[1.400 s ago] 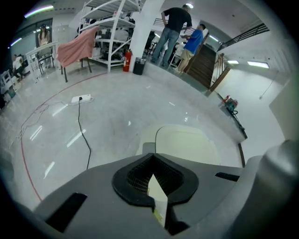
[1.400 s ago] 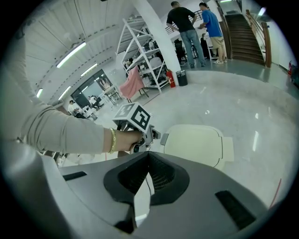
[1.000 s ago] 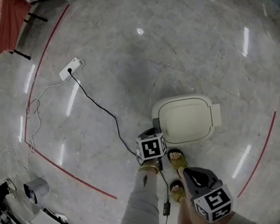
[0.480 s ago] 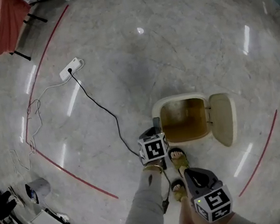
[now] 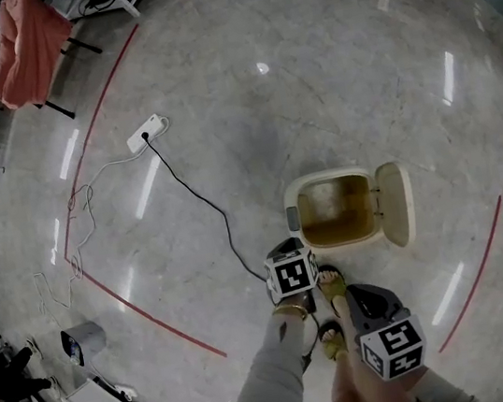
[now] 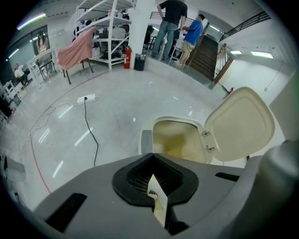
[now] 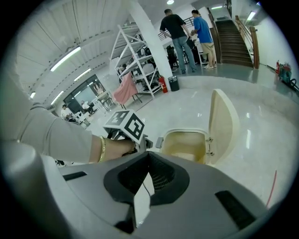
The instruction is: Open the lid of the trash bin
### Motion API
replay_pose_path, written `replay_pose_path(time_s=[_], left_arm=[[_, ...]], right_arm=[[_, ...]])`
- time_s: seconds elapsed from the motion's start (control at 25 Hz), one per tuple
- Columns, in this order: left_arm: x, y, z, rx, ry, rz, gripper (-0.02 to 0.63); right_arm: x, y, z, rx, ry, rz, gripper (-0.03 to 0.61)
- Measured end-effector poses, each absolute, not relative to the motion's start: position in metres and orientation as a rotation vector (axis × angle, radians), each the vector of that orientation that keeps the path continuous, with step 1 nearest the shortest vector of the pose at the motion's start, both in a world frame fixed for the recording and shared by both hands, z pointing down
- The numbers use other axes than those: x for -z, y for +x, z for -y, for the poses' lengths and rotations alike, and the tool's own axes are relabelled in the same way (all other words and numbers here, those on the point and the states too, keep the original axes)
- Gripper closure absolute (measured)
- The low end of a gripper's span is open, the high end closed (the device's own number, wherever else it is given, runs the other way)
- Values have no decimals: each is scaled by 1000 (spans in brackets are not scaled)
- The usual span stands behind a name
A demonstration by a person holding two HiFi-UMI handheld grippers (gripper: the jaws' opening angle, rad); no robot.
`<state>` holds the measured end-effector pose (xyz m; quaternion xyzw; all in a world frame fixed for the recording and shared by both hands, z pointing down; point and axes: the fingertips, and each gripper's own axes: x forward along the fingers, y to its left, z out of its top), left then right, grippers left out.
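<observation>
Jaws on both grippers are pressed together, nothing between them. Left gripper [image 5: 289, 248] sits low centre of the head view, at the bin's near-left corner; contact can't be told. Right gripper [image 5: 354, 300] is just below and right of it, over sandalled feet [image 5: 330, 279]. Bin [image 5: 295, 209] is right of centre, lid [image 5: 395, 204] swung open on its right-side hinge, tan inside showing. Black cable [image 5: 199, 199] runs from power strip [image 5: 148, 133], upper left, down towards the left gripper.
</observation>
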<state>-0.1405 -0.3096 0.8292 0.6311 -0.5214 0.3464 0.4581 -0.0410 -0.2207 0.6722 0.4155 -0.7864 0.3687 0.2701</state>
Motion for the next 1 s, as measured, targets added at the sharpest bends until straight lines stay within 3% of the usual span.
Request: replay_pose_path(time_s=[0.44, 1.0], left_arm=[[-680, -129, 264, -623, 1725, 1275, 609], [-521, -121, 96, -381, 1898, 1254, 610]], right_arm=[[-606, -28, 179, -848, 1156, 2168, 580], [-504, -49, 89, -665, 1115, 2332, 580]])
